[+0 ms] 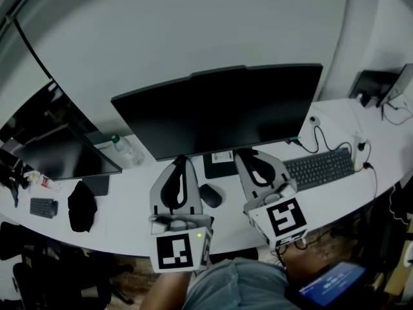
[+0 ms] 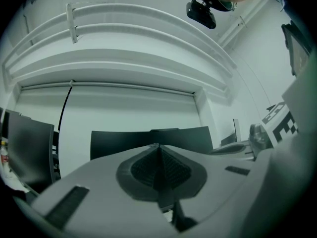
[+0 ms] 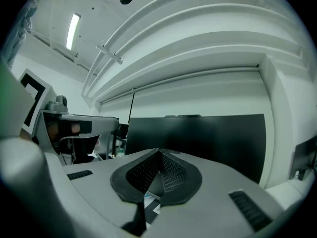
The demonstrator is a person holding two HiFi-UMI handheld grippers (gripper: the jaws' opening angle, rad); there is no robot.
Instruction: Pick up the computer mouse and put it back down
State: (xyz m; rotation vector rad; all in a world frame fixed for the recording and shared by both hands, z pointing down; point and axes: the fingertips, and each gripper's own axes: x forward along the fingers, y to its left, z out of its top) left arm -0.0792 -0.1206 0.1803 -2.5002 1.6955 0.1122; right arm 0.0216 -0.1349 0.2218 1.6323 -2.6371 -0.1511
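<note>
Black mouse [image 1: 210, 196], head view only

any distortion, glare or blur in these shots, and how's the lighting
Head view: heavy fisheye bends the desk into an arc; dim, dark corners, no glare on the monitor. Left gripper view: wall ledges bow, the left gripper is soft up close. Right gripper view: one bright ceiling light, black vignette.

Dim, cool light; fisheye-warped edges.
</note>
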